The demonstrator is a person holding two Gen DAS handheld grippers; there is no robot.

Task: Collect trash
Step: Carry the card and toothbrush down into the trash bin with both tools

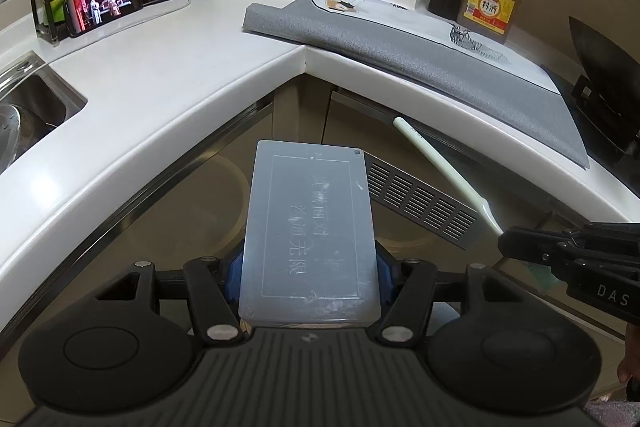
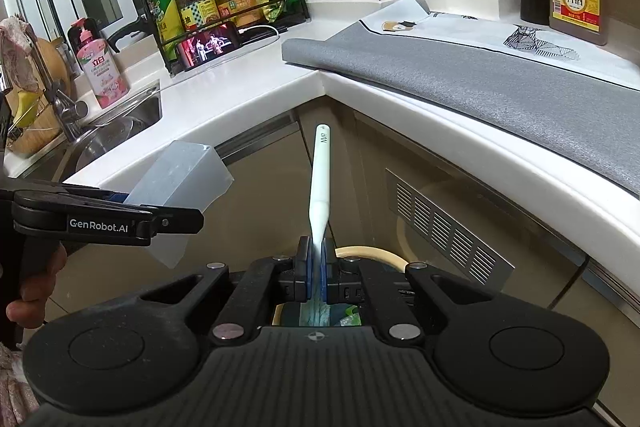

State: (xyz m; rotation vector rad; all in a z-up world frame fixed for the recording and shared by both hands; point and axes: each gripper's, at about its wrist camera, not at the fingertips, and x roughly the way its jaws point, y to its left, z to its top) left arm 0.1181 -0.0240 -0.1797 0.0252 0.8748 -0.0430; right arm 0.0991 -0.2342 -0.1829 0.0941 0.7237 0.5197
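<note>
The left hand-held gripper (image 1: 308, 267) pinches a translucent plastic box (image 1: 310, 235) by its long sides, held in front of the white corner counter (image 1: 168, 79), the sink (image 2: 120, 131) far left. The right hand-held gripper (image 2: 316, 267), pressed together, clamps a white toothbrush (image 2: 319, 183), handle pointing up. Below its pads (image 2: 306, 267) a bin (image 2: 360, 253) shows, largely hidden. A grey mat (image 2: 460, 87) covers the counter's right wing.

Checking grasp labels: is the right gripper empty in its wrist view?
No, the right gripper is shut on the bristle end of a pale green plastic toothbrush, whose handle sticks out forward.
</note>
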